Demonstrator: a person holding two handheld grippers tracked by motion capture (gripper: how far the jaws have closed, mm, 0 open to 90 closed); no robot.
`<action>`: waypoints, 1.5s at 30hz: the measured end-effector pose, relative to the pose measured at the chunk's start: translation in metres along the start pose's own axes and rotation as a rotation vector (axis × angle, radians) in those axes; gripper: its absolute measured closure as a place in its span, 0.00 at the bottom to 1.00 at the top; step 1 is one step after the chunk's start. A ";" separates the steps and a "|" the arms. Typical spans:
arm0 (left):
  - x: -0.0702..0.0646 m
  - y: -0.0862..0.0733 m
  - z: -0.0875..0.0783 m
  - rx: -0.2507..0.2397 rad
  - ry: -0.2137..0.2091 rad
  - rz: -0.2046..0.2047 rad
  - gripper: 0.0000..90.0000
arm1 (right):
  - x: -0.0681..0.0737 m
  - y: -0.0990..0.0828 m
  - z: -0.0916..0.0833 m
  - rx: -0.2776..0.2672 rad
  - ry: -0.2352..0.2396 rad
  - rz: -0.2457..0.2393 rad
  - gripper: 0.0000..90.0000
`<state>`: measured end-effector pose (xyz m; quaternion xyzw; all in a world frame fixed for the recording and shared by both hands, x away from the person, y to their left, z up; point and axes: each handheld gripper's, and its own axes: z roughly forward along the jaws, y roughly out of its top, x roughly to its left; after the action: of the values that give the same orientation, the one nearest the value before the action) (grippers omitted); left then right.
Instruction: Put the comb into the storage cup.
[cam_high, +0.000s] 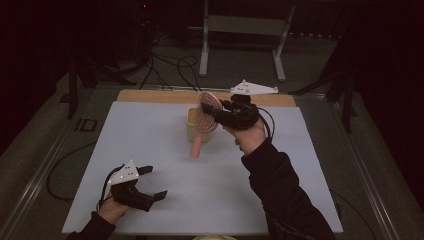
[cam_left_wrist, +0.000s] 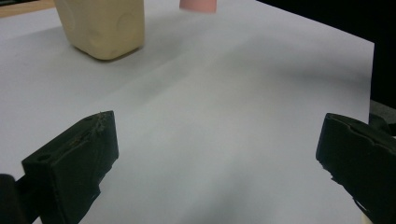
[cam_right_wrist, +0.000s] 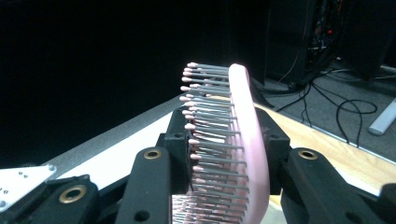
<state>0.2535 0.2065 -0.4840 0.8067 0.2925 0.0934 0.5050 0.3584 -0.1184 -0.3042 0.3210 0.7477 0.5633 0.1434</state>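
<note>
- Hairbrush (cam_high: 204, 120), pink, with its oval bristle head up and its handle pointing down toward the near side, hangs in the high view over the far middle of the pale worktop (cam_high: 165, 200), just in front of a cream cup (cam_high: 192, 126).
- Its head is pinched in the right claw (cam_high: 219, 111), which comes in from the right on a dark-sleeved arm; a grey three-cornered plate sits on top of that claw.
- Also in the high view, the left claw (cam_high: 156, 183) rests low at the near left corner of the worktop, jaws spread wide with nothing between them, well apart from the brush and the cup.
- In the left gripper view, the left claw (cam_left_wrist: 215, 163) shows its two black jaws far apart at the bottom corners, with bare worktop (cam_left_wrist: 224, 102) between them.
- Beyond them, at the far left, stands the cream cup (cam_left_wrist: 105, 25), and the rounded pink end of the hairbrush (cam_left_wrist: 198, 4) handle hangs just to its right at the top edge.
- In the right gripper view, the right claw (cam_right_wrist: 223, 161) is closed on the hairbrush (cam_right_wrist: 247, 140) head: one jaw presses on the smooth pink back, the other on the side with the grey, pink-tipped bristles.
- The head stands edge-on and rises above the jaws, bristles pointing left.
- Behind it lie the worktop edge (cam_right_wrist: 327, 144) and cables (cam_right_wrist: 341, 105) on the floor.
</note>
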 end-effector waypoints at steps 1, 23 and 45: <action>-0.001 -0.001 0.000 0.004 0.001 0.006 0.00 | -0.001 0.002 0.000 -0.002 -0.001 -0.002 0.73; -0.001 -0.005 0.000 -0.016 -0.032 0.015 0.00 | -0.017 0.028 0.004 -0.045 -0.050 -0.027 0.73; -0.003 -0.005 -0.001 -0.020 -0.033 0.015 0.00 | -0.032 0.045 0.029 -0.053 -0.080 -0.049 0.73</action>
<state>0.2489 0.2070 -0.4879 0.8052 0.2768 0.0868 0.5172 0.4136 -0.1102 -0.2758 0.3208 0.7338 0.5661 0.1955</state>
